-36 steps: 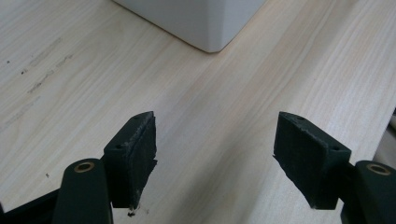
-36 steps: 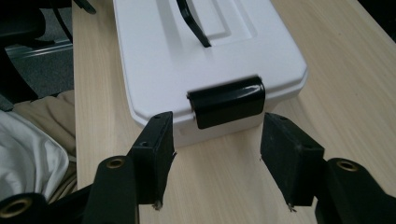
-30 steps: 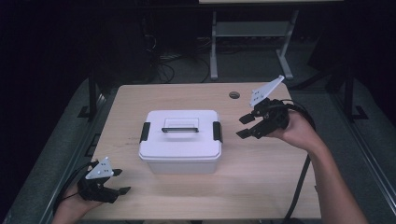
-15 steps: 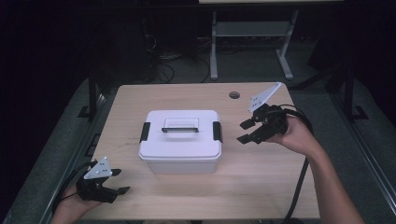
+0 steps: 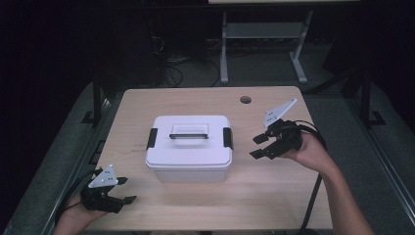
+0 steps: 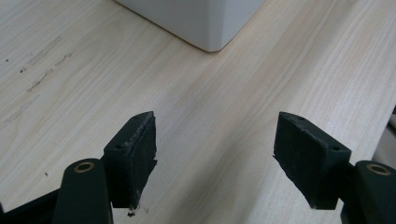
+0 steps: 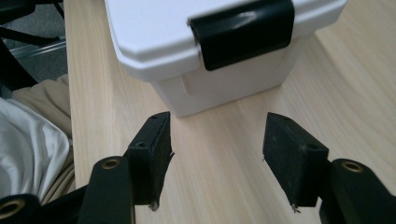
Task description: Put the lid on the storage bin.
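while the white lidded box (image 5: 188, 149) sits closed near the middle of the wooden surface (image 5: 274, 196), both grippers hover apart from it with nothing between their jaws. the box has a black latch (image 5: 227, 138) on each short end and a handle (image 5: 188, 135) lying flat in a recess on the lid. in the high view the right gripper (image 5: 259, 147) is held by the person's right hand (image 5: 306, 152) toward the right edge of the surface, just beside the box's right end, its jaws spread and pointing at that latch without touching it. the right gripper view looks along those jaws at the same latch (image 7: 243, 30), which is clamped over the lid's rim, and bare wood shows between the two black pads (image 7: 154, 156); the jaws stand open. the left gripper (image 5: 125, 191) is near the front left corner of the surface, well apart from the box, held low by the left hand (image 5: 90, 205) with its grey plate (image 5: 103, 177) on top. the left gripper view shows its pads (image 6: 135, 158) wide apart over plain wood, with one lower corner of the box (image 6: 205, 23) farther ahead; these jaws are open too and hold nothing. a round cable hole (image 5: 245, 99) lies toward the back right corner of the surface, and a cable (image 5: 313, 205) trails from the right gripper down past the front edge.
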Available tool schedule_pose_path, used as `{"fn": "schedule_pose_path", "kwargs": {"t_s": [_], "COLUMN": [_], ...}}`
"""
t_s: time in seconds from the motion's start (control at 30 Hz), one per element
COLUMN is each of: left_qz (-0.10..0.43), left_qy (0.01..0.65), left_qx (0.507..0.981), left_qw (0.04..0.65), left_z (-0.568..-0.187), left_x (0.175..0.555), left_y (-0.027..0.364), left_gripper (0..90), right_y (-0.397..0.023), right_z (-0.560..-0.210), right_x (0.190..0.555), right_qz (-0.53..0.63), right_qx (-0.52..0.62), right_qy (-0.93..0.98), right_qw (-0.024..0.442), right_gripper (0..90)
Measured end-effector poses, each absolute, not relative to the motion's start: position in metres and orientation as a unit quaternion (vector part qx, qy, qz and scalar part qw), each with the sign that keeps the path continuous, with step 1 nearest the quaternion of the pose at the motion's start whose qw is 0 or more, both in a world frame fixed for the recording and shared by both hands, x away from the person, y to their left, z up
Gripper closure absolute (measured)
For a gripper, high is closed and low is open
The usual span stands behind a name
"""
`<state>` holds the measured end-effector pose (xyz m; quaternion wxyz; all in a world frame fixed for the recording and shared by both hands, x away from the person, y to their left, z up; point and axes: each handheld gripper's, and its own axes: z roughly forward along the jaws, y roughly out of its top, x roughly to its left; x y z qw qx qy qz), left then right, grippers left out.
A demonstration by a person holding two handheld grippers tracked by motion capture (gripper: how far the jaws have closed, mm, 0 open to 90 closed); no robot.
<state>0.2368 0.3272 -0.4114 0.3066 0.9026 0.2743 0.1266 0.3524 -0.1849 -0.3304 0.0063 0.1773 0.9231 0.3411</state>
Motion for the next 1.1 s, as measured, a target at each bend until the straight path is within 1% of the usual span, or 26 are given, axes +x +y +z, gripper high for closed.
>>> {"fn": "schedule_pose_path", "kwargs": {"t_s": [0.23,0.6,1.1], "left_qz": [0.127,0.126,0.127], "left_qy": [0.275,0.274,0.273], "left_qx": [0.902,0.903,0.904], "left_qw": [0.308,0.306,0.305], "left_z": [-0.411,-0.412,-0.412], "left_x": [0.237,0.237,0.236], "left_y": [0.328,0.327,0.327], "left_gripper": [29.7,29.8,29.8], "right_y": [-0.19,-0.201,-0.212], "right_z": [-0.343,-0.356,-0.368], "right_x": [0.348,0.343,0.335], "right_qz": [0.342,0.339,0.337], "right_qx": [0.188,0.199,0.209], "right_qy": [0.921,0.919,0.918], "right_qw": [-0.003,-0.006,-0.008], "right_gripper": [40.8,40.8,40.2]}}
